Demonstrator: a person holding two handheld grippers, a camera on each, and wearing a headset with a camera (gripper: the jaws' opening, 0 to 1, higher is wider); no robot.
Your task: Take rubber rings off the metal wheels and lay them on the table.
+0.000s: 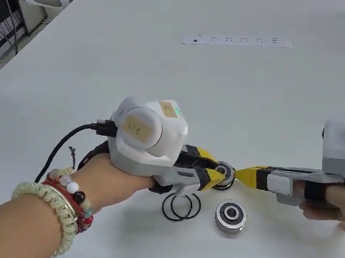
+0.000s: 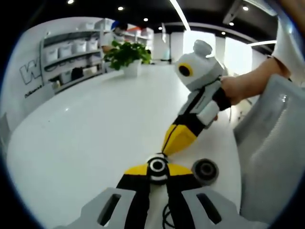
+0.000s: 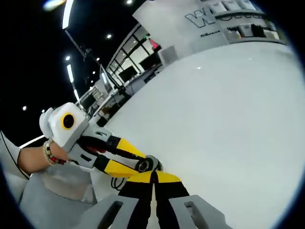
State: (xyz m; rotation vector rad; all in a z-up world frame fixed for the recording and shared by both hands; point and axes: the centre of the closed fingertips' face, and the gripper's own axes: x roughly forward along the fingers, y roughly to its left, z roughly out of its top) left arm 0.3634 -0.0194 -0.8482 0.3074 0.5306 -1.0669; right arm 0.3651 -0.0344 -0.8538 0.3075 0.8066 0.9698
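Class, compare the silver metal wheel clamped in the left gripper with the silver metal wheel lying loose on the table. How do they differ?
The clamped silver metal wheel sits between the yellow jaws of the left gripper; the loose silver metal wheel lies flat on the white table, ungripped. The tip of the right gripper meets the clamped wheel; nothing touches the loose one. Both are round with dark centres.
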